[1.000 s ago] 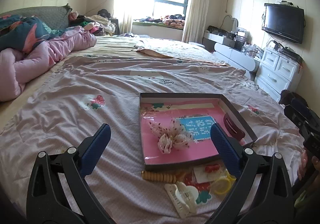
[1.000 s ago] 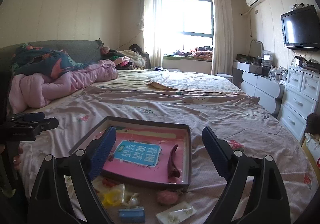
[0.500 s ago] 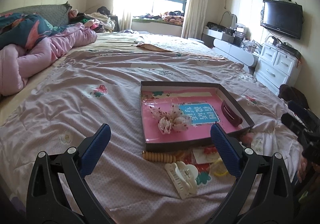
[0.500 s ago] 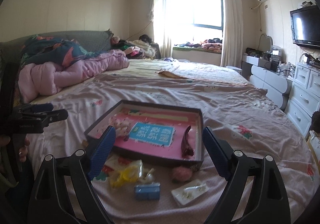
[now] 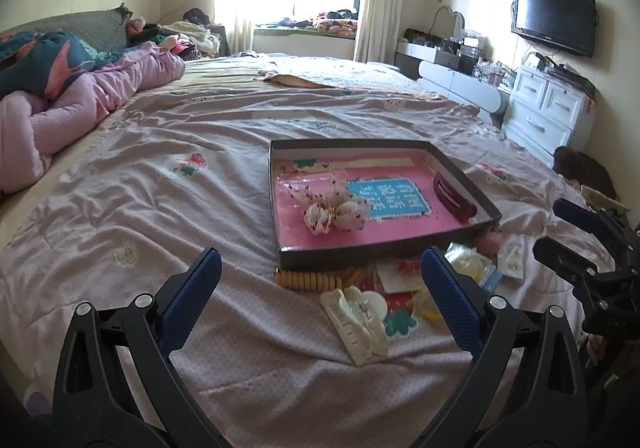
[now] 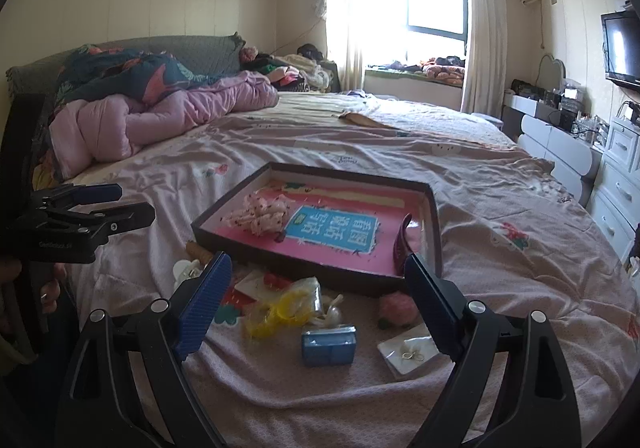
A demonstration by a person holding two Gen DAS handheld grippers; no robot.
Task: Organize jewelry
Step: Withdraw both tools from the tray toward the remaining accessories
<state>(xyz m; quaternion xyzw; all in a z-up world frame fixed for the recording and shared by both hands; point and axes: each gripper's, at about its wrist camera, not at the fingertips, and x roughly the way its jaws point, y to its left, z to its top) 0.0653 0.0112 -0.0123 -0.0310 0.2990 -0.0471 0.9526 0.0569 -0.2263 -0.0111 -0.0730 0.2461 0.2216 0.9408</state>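
Cream plastic claw clip (image 5: 362,322) lies leftmost in the loose pile on the pink bedsheet (image 5: 168,208), just before the dark-rimmed, pink-lined tray (image 5: 464,174). The left gripper (image 5: 320,290) hovers empty, jaws wide apart; I'd bring it down straight over the clip. Farther right, the right gripper (image 6: 316,294) gapes empty over the small blue box (image 6: 329,345); close gently, since bedding yields

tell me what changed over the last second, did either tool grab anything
Neither did. Both the left tool and right tool pulled back from the tray, open and empty, bringing more loose pieces in front of it into view. The scrunchie and dark red clip stayed in the tray.
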